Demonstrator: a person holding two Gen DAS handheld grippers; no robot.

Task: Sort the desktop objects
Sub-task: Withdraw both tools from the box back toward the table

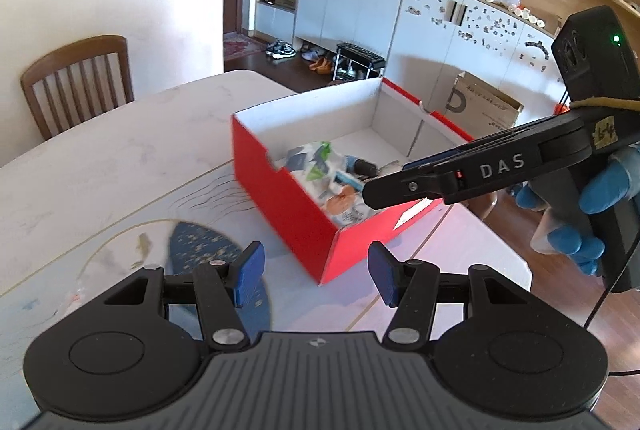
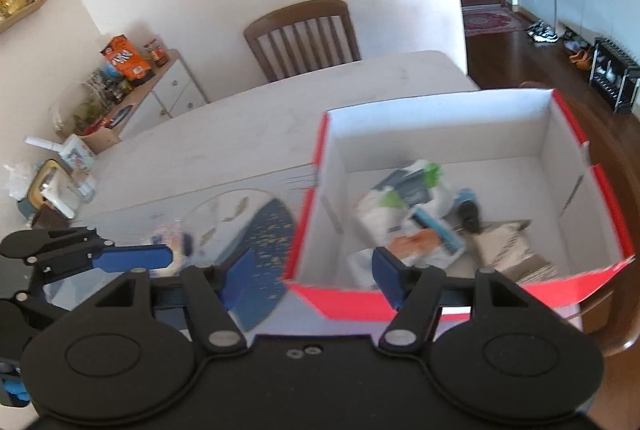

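One red box (image 1: 288, 201) sits on my table (image 1: 120, 157), open at the top, white inside. In it I count roughly five or six things, blurred and overlapping, so I cannot fix the number: a white packet with green print (image 2: 404, 189), a flat carton with an orange patch (image 2: 424, 242), a small black and blue cylinder (image 2: 468, 209), and a grey-brown paper bag (image 2: 508, 246) in the near right corner. One more small pale item (image 2: 172, 246) lies on the table left of the box, too blurred to name.

One dark blue oval mat (image 1: 200, 250) with speckles lies on the table just left of the box. One wooden chair (image 1: 76, 77) stands at the table's far side. Cabinets (image 1: 352, 1) with shelves above line the far wall.

My left gripper (image 1: 316, 272) hangs above the table near the box's near corner, its blue pads spread wide with nothing between them. My right gripper (image 2: 310, 276) hangs over the box's near left corner, pads equally wide apart and holding nothing. From the left camera it reaches in from the right above the box, my blue-gloved hand (image 1: 576, 213) on its handle.
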